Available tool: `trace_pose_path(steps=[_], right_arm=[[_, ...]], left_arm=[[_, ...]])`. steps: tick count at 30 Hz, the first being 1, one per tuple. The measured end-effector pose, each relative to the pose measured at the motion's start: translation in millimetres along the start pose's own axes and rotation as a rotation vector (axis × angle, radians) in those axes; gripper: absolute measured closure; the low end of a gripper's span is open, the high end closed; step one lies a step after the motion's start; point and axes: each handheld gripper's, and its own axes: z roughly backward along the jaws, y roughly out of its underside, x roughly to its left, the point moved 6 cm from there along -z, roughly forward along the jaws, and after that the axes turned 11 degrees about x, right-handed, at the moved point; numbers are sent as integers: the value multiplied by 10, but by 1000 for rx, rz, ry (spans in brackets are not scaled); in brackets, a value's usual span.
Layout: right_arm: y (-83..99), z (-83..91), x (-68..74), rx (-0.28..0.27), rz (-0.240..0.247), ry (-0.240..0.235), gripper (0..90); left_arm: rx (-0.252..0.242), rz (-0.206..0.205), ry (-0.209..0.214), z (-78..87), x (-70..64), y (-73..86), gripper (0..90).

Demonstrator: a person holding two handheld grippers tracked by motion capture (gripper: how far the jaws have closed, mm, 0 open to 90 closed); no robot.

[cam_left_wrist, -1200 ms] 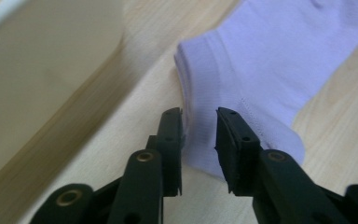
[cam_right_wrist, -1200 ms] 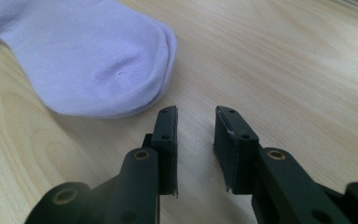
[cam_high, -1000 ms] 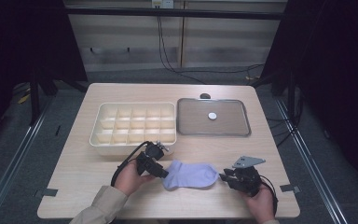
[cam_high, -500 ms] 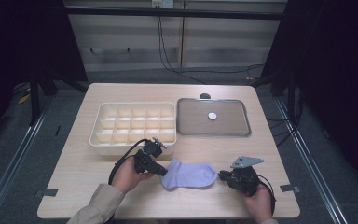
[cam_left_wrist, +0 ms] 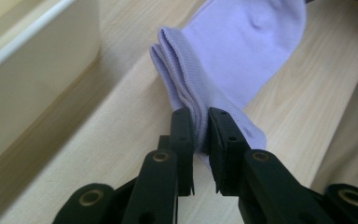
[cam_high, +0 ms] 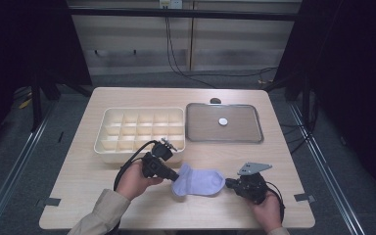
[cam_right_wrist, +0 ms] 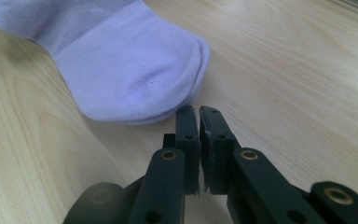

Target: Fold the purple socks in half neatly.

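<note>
A lilac sock [cam_high: 198, 181] lies flat on the wooden table near the front edge. My left gripper [cam_high: 176, 176] is at its left end, shut on the folded cuff. In the left gripper view the jaws [cam_left_wrist: 199, 135] pinch the ribbed cuff, and the sock [cam_left_wrist: 242, 42] stretches away beyond them. My right gripper [cam_high: 228, 184] rests just right of the sock's toe. In the right gripper view its jaws [cam_right_wrist: 199, 114] are shut with nothing between them, their tips a little short of the rounded toe of the sock [cam_right_wrist: 121, 60].
A cream tray [cam_high: 100, 134] with several compartments stands behind the left hand; its wall [cam_left_wrist: 37, 84] is close on the left in the left gripper view. A shallow metal tray [cam_high: 245, 129] holds a small white disc [cam_high: 223, 121]. A small dark object [cam_high: 215, 101] lies at the table's far edge.
My right gripper has edged left, closer to the sock's toe. The left gripper and the sock have hardly moved.
</note>
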Motion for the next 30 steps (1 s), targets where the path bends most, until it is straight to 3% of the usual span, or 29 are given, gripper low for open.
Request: trace_pose_path(steps=[6, 10, 14, 18, 22, 24, 29, 30], right_arm=[[-39, -32, 27, 5, 8, -5, 859], [-53, -42, 5, 10, -13, 2, 857], [-55, -60, 1, 13, -11, 0, 850], [-59, -70, -9, 11, -8, -1, 850], [-59, -75, 4, 11, 1, -4, 849], [-59, -74, 10, 12, 1, -5, 850], [-61, -76, 15, 15, 0, -8, 849], [-65, -80, 15, 9, 5, -9, 849]], left_arm=[[11, -7, 2, 30, -29, -16, 805], [12, 0, -8, -8, 25, 12, 787], [10, 39, -17, -56, 125, 62, 778], [14, 61, -52, -115, 239, 80, 769], [-9, 104, -93, -141, 339, 97, 691], [7, 106, -87, -160, 338, 131, 701], [2, 132, -115, -169, 374, 198, 665], [10, 143, -136, -185, 399, 208, 665]])
